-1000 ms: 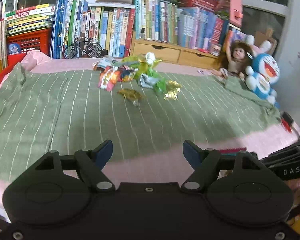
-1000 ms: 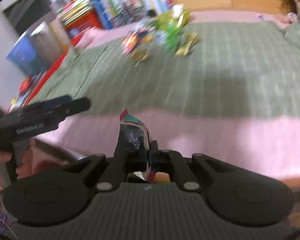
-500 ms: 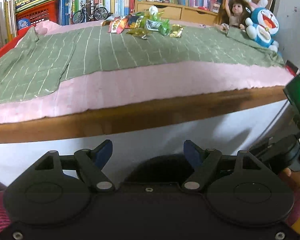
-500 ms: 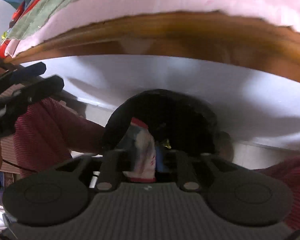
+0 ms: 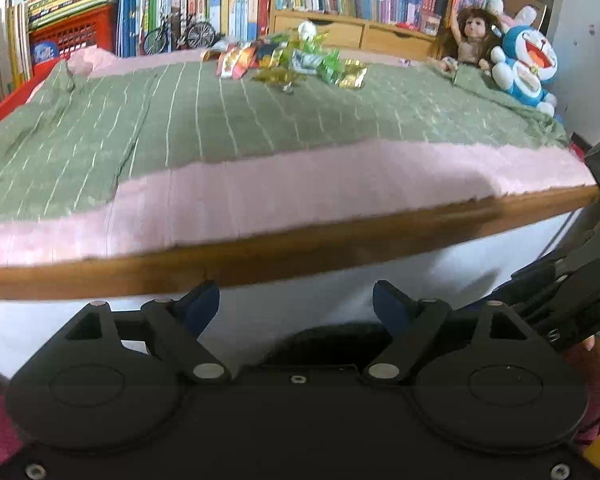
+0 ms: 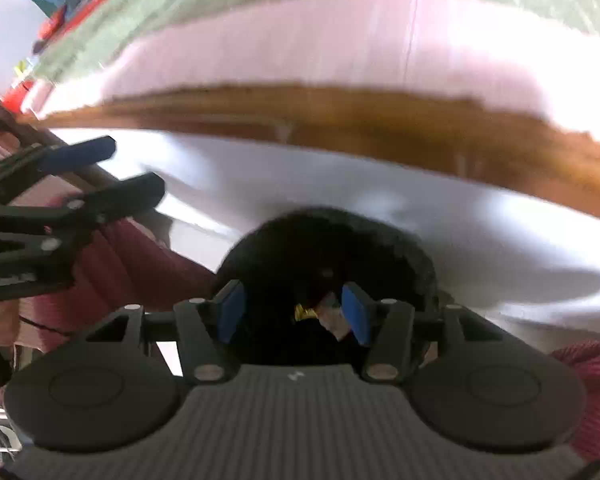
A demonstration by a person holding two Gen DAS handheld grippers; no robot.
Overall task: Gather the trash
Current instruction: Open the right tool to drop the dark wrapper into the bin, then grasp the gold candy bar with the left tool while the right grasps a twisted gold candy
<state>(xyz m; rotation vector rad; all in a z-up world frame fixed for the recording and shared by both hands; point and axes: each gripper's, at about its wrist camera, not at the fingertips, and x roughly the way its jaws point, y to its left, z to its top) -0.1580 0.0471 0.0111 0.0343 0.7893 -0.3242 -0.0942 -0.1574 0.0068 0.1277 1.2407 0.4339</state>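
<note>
wrappers (image 5: pixel 288 62) heaped on bed in left view, right gripper (image 6: pixel 292 312) fingers opening over black bin (image 6: pixel 324 248), left gripper (image 5: pixel 296 306) opening empty

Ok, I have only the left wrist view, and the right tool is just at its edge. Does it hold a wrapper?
Observer: No. The right tool has its jaws opening, and its blue pads press on nothing.
Operator: Where is the wrapper?
Observer: A crumpled silvery wrapper is below the jaws, beside a gold foil scrap, within the mouth of the round black bin. Whether it touches one pad, I cannot tell.
Operator: How does my left tool look from there?
Observer: The left tool is to the left of the bin in the right wrist view, in front of dark red ribbed cloth. Its jaws are opening, with nothing between them.
</note>
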